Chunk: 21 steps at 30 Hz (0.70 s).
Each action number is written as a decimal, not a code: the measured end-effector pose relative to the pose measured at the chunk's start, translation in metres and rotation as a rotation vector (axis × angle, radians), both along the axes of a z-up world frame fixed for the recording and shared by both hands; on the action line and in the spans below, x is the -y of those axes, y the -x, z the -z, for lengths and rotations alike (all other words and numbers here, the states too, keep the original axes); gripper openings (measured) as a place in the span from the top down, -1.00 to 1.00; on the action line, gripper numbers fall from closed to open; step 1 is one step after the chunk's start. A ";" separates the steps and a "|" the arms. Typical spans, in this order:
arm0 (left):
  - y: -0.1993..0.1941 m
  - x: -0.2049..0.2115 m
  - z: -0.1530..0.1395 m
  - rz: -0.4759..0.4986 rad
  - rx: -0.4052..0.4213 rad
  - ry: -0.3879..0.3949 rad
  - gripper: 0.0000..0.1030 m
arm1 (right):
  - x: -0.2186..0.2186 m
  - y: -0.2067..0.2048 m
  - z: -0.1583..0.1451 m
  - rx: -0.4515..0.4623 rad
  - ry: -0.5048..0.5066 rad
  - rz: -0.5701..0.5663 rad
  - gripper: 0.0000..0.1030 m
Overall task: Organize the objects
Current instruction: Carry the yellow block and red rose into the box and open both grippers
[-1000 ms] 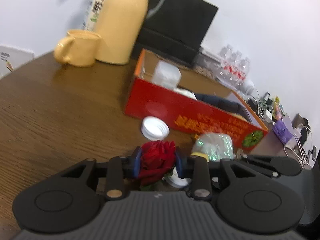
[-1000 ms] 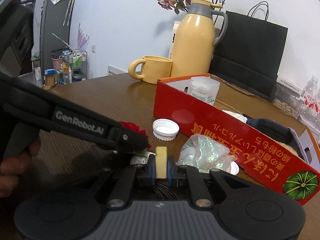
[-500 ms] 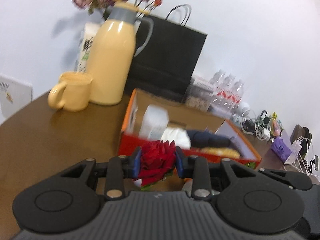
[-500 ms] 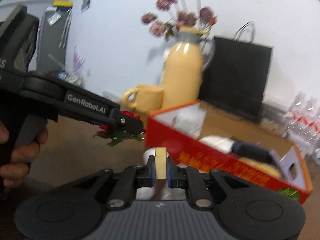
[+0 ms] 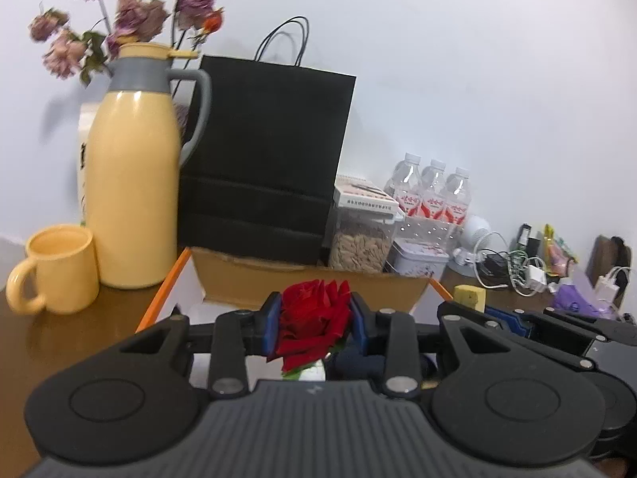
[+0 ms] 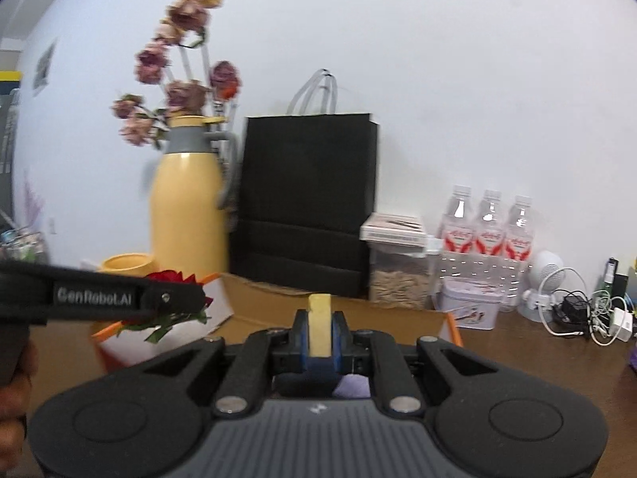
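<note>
Two grippers in the air above the box point(image 5: 239, 275), each loaded. Left gripper point(image 5: 316, 314): blue pads pressed on either side of a red rose point(image 5: 314, 318), jaws part closed around the bloom; green leaves show beneath it. Right gripper point(image 6: 319, 330): jaws nearly together, clamped on a thin yellow block point(image 6: 319, 326) that stands upright between the pads and pokes out above them.

In the right wrist view the left gripper comes in from the left edge, its arm marked "GenRobot.AI", with the rose point(image 6: 175, 279) at its tip over the box's near left corner. A hand point(image 6: 14, 390) holds its grip at the left edge. In the left wrist view the right gripper's tip and the block point(image 5: 469, 298) show at the right, just beside the box's right end.

Box: brown inner wall, orange rim, white flap at left; a dark item lies inside, mostly hidden behind the gripper.

Behind the box, on the table point(image 5: 79, 330): mug point(image 5: 59, 275), yellow flask point(image 5: 135, 183) with dried flowers point(image 5: 119, 20) behind, black bag point(image 5: 266, 155), jar point(image 5: 362, 239) of seeds, tin point(image 5: 422, 259), three bottles point(image 5: 434, 195), tangled cables point(image 5: 513, 267) at right.
</note>
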State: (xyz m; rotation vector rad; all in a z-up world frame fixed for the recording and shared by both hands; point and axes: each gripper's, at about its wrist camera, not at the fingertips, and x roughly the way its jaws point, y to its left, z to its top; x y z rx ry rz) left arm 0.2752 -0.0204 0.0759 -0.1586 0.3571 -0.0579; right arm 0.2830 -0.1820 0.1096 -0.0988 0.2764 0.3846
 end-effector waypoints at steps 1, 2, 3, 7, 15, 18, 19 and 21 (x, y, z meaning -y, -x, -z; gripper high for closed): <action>-0.005 0.002 0.001 -0.010 0.005 -0.006 0.30 | 0.000 -0.009 0.001 -0.005 0.000 0.009 0.80; -0.010 0.003 0.003 -0.023 0.009 -0.003 0.30 | -0.001 -0.014 0.003 -0.008 0.001 0.017 0.80; -0.013 0.003 0.005 -0.030 0.008 0.003 0.30 | -0.001 -0.018 0.006 -0.009 -0.001 0.023 0.80; -0.024 0.005 0.014 -0.035 -0.001 -0.020 0.29 | 0.004 -0.027 0.019 -0.033 -0.006 0.022 0.80; -0.021 0.001 0.016 -0.074 0.057 -0.050 -0.63 | 0.005 -0.034 0.028 -0.058 0.001 0.032 0.34; -0.014 0.002 0.014 -0.117 0.122 -0.070 -1.00 | 0.006 -0.032 0.027 -0.049 -0.003 0.039 -0.38; -0.012 0.003 0.013 -0.129 0.137 -0.072 -1.00 | 0.006 -0.032 0.027 -0.046 -0.006 0.041 -0.60; -0.012 0.002 0.010 -0.124 0.134 -0.068 -1.00 | 0.006 -0.032 0.026 -0.040 -0.010 0.044 -0.91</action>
